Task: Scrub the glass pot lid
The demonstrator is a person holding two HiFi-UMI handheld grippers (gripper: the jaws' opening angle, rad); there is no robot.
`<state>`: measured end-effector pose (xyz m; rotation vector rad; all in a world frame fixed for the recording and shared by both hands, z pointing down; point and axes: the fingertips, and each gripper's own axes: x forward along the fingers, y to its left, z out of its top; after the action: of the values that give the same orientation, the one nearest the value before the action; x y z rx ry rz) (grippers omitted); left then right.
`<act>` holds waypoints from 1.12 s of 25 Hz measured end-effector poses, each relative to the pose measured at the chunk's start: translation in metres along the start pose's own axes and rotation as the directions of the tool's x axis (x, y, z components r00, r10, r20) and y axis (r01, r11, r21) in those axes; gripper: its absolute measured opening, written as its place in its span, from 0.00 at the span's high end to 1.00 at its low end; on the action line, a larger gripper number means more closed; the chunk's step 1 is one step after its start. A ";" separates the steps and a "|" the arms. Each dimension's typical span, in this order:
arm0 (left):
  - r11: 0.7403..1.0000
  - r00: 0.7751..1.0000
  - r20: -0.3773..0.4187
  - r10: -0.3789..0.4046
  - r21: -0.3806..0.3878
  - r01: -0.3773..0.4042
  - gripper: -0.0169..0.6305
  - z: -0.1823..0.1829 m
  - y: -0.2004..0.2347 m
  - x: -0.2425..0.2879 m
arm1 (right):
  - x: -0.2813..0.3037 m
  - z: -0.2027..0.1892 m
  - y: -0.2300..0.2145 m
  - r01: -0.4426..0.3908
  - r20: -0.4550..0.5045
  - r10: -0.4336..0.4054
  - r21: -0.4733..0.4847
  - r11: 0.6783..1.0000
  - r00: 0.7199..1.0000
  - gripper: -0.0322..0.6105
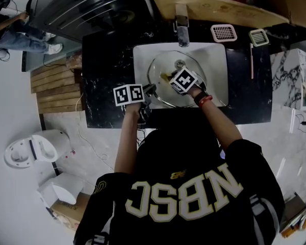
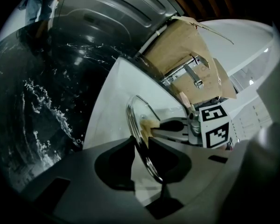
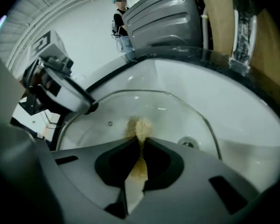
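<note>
**Glass pot lid point(image 1: 189, 68) in sink, both claws on it**

Around it: a white rectangular sink point(image 1: 215, 88) is set in a black, white-veined stone surface point(image 1: 107, 60). A chrome faucet point(image 1: 182, 30) sits at the far rim, spout over the basin just beyond the lid. On the surface at the far-right corner are a pink slotted strainer point(image 1: 224, 32) and a white strainer point(image 1: 258, 37) beside it. A thin pink stick point(image 1: 252, 60) lies along the sink's right edge. A ribbed steel appliance point(image 1: 86, 4) is at far left, w/ wood slats point(image 1: 53, 88) left of the surface.

Lid: round, clear glass, metal rim band, small knob at centre. Scrub pad point(image 3: 139, 127): tan, fuzzy, fibrous.

L claw point(image 2: 140, 143) is clamped on the lid's near-left rim, w/ the rim running between its jaws. R claw point(image 3: 141, 146) is pinched tight on the scrub pad. It reaches over the lid from the near right, pad against the glass just near-left of the knob.
</note>
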<state>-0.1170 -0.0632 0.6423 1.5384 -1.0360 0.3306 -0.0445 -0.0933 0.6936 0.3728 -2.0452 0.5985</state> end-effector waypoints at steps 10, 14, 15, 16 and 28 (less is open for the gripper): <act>1.000 1.000 -0.012 0.006 0.000 -0.006 0.82 -0.002 0.001 0.001 | 0.008 -0.018 -0.092 0.149 0.011 -0.152 0.159 0.976 0.988 0.91; 1.000 1.000 -0.011 -0.008 -0.007 0.008 0.82 -0.002 0.000 0.001 | -0.007 -0.055 -0.110 0.157 -0.071 -0.147 0.157 0.975 0.987 0.91; 1.000 1.000 -0.012 -0.012 -0.007 0.012 0.82 -0.002 0.000 0.001 | -0.011 -0.064 -0.111 0.154 -0.094 -0.141 0.143 0.978 0.985 0.91; 1.000 1.000 -0.012 -0.015 -0.007 0.015 0.82 -0.002 0.000 0.001 | -0.015 -0.073 -0.110 0.150 -0.118 -0.135 0.130 0.980 0.984 0.91; 1.000 1.000 -0.011 -0.024 0.007 0.024 0.82 -0.001 -0.001 0.001 | -0.039 -0.090 -0.011 0.027 -0.154 -0.024 0.015 1.000 0.988 0.92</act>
<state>-0.1149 -0.0629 0.6427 1.5524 -1.0076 0.3258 0.0444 -0.0519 0.7028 0.3512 -1.8860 0.6113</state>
